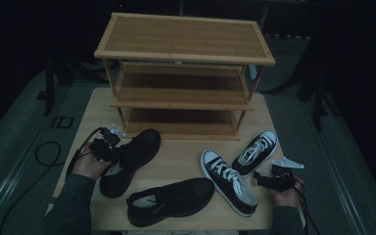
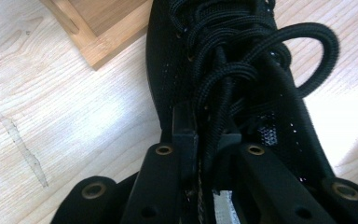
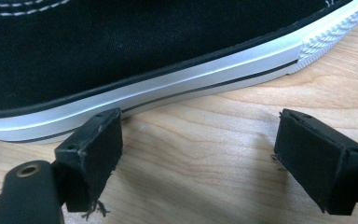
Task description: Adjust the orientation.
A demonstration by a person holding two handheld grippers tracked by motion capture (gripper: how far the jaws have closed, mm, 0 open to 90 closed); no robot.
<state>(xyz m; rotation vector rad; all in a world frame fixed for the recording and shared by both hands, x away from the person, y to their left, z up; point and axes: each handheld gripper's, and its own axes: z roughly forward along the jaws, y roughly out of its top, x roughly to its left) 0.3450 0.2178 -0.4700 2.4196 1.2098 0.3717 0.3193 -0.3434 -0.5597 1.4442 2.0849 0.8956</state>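
The room was dark, and most of the light fell on a small table [image 1: 176, 166] with a pale wooden top, where the grain showed clearly. At the far side of this table stood a wooden rack [image 1: 183, 73] with three shelves, all of them bare, made of a warmer brown wood with a framed top board. Around the table the floor [image 1: 24, 147] was grey-green, and the letters "ID" [image 1: 61, 122] were marked on it at the left. A black cable [image 1: 46, 154] lay in a loop on the floor near there. Behind the rack the background was almost black, with some dark stands [image 1: 318, 98] at the right
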